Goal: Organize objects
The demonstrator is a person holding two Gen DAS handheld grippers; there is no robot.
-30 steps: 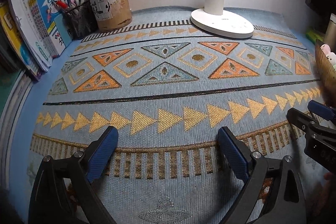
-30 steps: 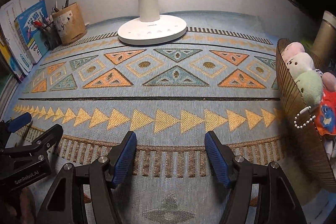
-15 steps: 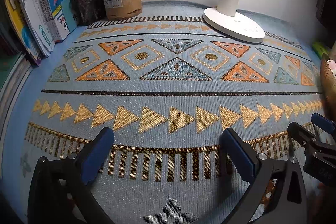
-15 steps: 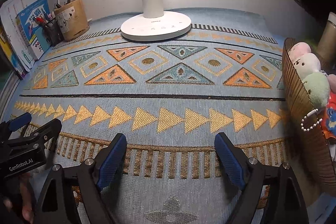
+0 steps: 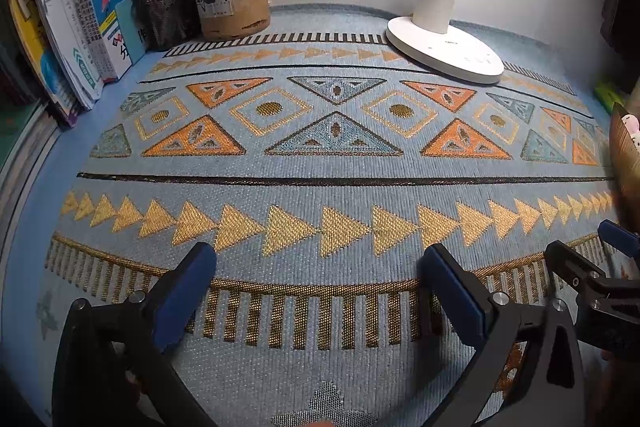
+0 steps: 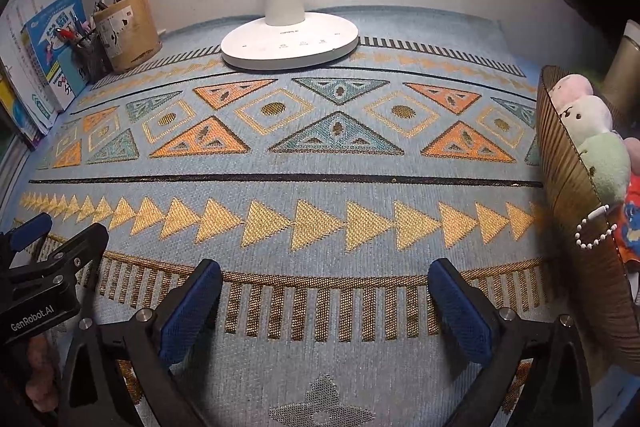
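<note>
My left hand-held gripper (image 5: 316, 291) gapes empty low in the frame over the patterned mat (image 5: 320, 155). My right hand-held gripper (image 6: 324, 303), jaws just widened, holds nothing; plush toys (image 6: 592, 143) fill the basket (image 6: 576, 211) at right edge.

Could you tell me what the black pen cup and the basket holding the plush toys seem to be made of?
Black pen cup: likely metal wire mesh, matte black; the pens show through its open grid. Basket: looks like woven or ribbed natural fibre or thin wood, brown; fine parallel ridges run down its wall.
</note>
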